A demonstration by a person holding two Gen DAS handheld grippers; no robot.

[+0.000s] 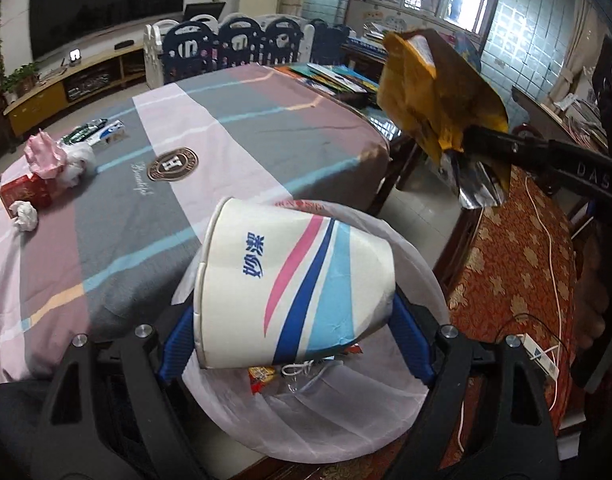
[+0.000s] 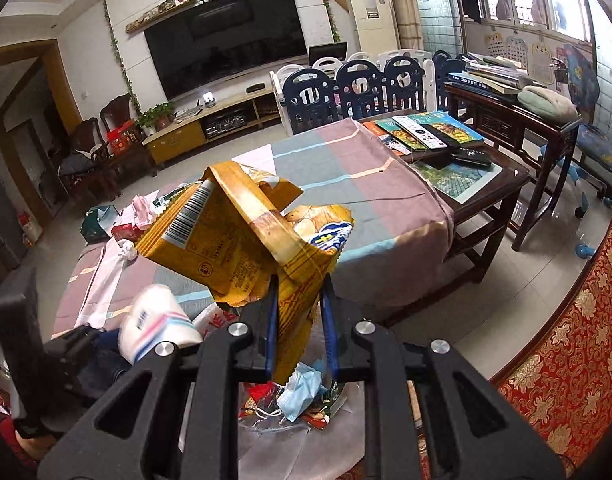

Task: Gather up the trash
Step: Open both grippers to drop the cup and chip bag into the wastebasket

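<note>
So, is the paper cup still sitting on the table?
No: the paper cup is clamped sideways between the left tongs, above the lined trash bin, not on the table.

Paper cup (image 1: 294,284) above lined bin (image 1: 409,412)

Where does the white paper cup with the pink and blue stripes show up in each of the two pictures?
Left wrist view: the white paper cup with pink and blue stripes fills the lower centre, on its side, clamped in the left gripper.
Right wrist view: the cup sits small at lower left, blurred.
Shared landmark: the crumpled yellow snack wrapper, pinched by the right gripper.
</note>
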